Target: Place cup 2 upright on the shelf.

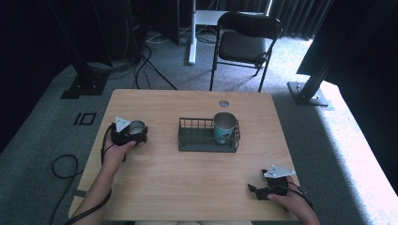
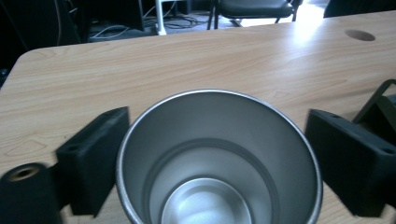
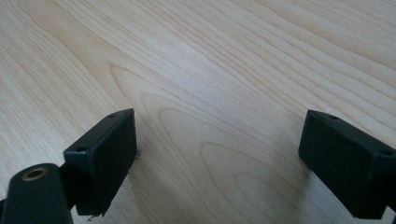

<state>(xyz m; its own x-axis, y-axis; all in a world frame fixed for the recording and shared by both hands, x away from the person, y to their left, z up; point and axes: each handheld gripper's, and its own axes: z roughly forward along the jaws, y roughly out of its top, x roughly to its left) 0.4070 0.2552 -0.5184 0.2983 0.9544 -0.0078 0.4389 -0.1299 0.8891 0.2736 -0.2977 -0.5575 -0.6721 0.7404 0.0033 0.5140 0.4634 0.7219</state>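
Note:
A bare steel cup (image 2: 217, 186) stands upright on the wooden table (image 1: 187, 173), seen from above into its empty inside. My left gripper (image 2: 217, 154) has a jaw on each side of the cup at full width, its pads close beside the wall without a visible squeeze. From above, the cup (image 1: 137, 127) and the left gripper (image 1: 136, 133) sit at the table's left. A teal cup (image 1: 224, 126) stands upright in the right end of a black wire basket (image 1: 197, 140). My right gripper (image 1: 253, 190) rests near the front right edge, and its jaws (image 3: 217, 158) stand open over bare wood.
A round cable hole (image 1: 224, 103) is in the table behind the basket. A black chair (image 1: 246, 42) stands on the floor beyond the far edge. A corner of the basket (image 2: 383, 100) lies close to the right of my left gripper.

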